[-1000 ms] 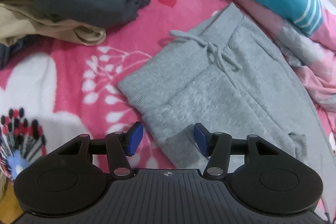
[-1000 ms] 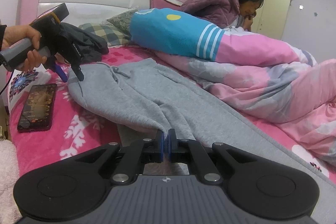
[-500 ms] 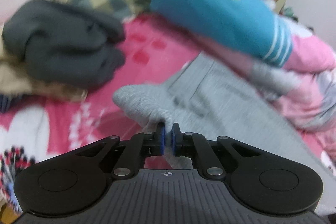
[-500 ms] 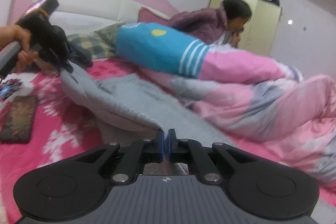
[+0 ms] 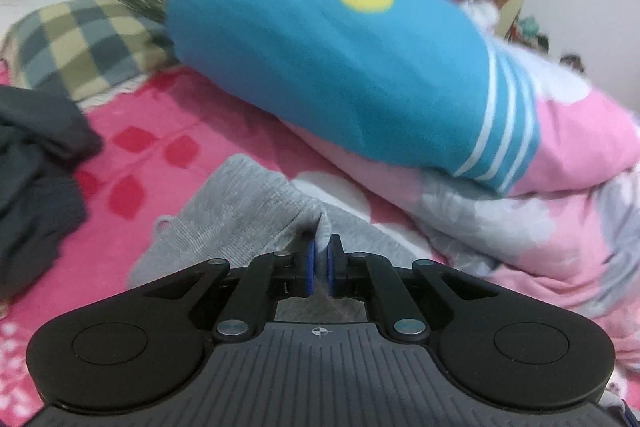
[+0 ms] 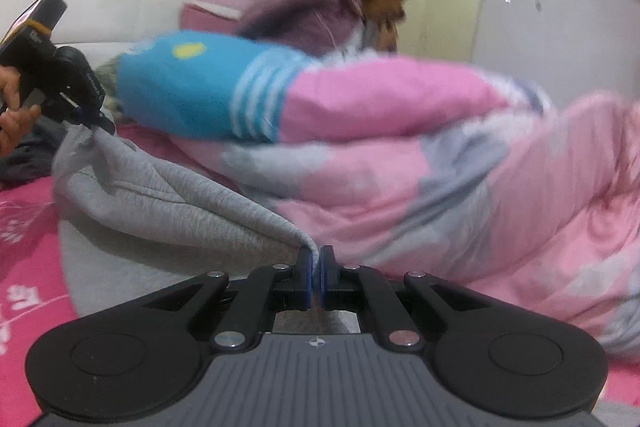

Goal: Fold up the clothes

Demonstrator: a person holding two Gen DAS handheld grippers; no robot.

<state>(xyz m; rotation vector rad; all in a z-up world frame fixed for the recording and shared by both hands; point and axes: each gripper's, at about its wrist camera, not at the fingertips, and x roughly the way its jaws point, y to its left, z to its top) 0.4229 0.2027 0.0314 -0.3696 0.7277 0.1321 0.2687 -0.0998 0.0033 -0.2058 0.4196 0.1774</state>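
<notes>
My left gripper (image 5: 319,269) is clamped on a pinch of the grey sweatpants (image 5: 240,223), the blue pads pressed together with a ridge of ribbed fabric standing up between them. My right gripper (image 6: 316,277) is likewise closed on another edge of the same grey sweatpants (image 6: 168,203), with the cloth peaking at the pads.

Seen from the right wrist, the garment runs as a raised span from my right pads up and to the left, where its far end hangs from the other gripper, held in my left hand (image 6: 14,119). Below that span, more grey fabric lies on the pink floral bedspread (image 6: 24,227); the part between the two grips is lifted off it.

Surroundings, from the left wrist: a heap of dark grey clothing (image 5: 36,163) lies on the bedspread (image 5: 160,131) to the left, apart from the sweatpants. A checked pillow (image 5: 80,43) sits behind that heap. A rolled quilt, blue with white stripes and a yellow spot (image 5: 328,67) (pink and grey further along), lies across the bed beyond the sweatpants. A person in a purple hooded top (image 6: 312,15) is behind the quilt. Both views are blurred.
</notes>
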